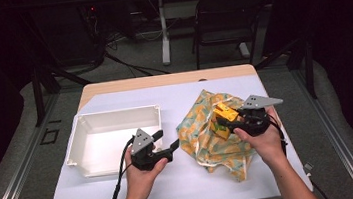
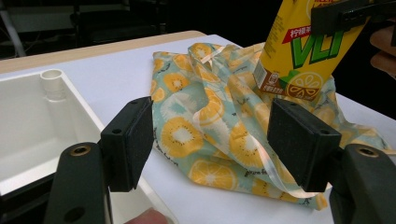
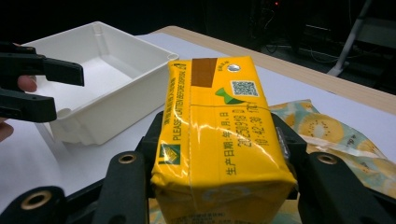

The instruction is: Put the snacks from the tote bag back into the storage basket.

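Left of the left claw (image 1: 168, 139) a white tray (image 1: 74, 141) stands on the surface (image 1: 194, 188), likely waiting to take the carton; that claw hangs at the tray's near right corner, jaws apart and empty, perhaps just let go of the bag (image 1: 210, 146) lying to its right. Further right, the right claw (image 1: 222, 119) is clamped on the yellow carton (image 3: 219, 135), held clear above the bag, the tray well off to its left.

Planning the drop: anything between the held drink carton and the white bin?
Possibly the left gripper: it hangs open at the white bin's right wall, between the bin and the drink carton clamped in the right gripper. Otherwise only bare table separates them.
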Available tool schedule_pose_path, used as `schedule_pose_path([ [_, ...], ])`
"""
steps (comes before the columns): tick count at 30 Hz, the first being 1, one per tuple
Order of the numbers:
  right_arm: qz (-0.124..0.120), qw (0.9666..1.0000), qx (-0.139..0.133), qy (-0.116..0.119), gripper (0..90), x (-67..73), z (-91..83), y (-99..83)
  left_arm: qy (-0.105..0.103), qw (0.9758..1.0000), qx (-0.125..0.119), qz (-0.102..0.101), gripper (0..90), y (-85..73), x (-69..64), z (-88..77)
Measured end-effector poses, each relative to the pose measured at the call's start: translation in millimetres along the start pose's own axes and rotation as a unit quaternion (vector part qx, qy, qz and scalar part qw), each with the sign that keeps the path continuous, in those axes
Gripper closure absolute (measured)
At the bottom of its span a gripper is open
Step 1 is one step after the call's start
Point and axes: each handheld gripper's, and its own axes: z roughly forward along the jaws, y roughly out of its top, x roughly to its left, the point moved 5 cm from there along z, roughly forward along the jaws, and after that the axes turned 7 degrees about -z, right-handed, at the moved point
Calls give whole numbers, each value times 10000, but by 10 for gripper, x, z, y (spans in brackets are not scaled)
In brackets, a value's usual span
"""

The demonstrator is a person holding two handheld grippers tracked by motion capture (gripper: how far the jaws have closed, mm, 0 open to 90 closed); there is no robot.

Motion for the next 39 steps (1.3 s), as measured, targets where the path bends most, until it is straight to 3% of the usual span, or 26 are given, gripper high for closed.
schedule_pose_path([
  [5, -7, 9999, 8, 106, 512, 98, 24, 39, -69, 9999, 31, 153, 304, -24, -75, 21],
  [7, -10, 9999, -15, 124, 512, 141, 40, 54, -99, 9999, -25, 110, 278, -38, -111, 48],
  [10, 34, 9998, -22, 189, 512, 201, 60, 69, -231, 9997, 86, 77, 228, -53, -130, 54],
  [11, 20, 9997, -20, 241, 512, 217, 66, 72, -135, 9999, 3, 56, 219, -52, -138, 62],
  [15, 21, 9996, -42, 278, 512, 290, 90, 92, -159, 9998, 29, 69, 175, -45, -161, 35],
  [22, 44, 9994, -39, 354, 511, 399, 125, 118, -159, 9993, 312, 152, 78, -113, -247, 104],
  [39, 34, 9979, -45, 642, 510, 663, 230, 162, -231, 9986, 279, 390, 88, -169, -414, 166],
])
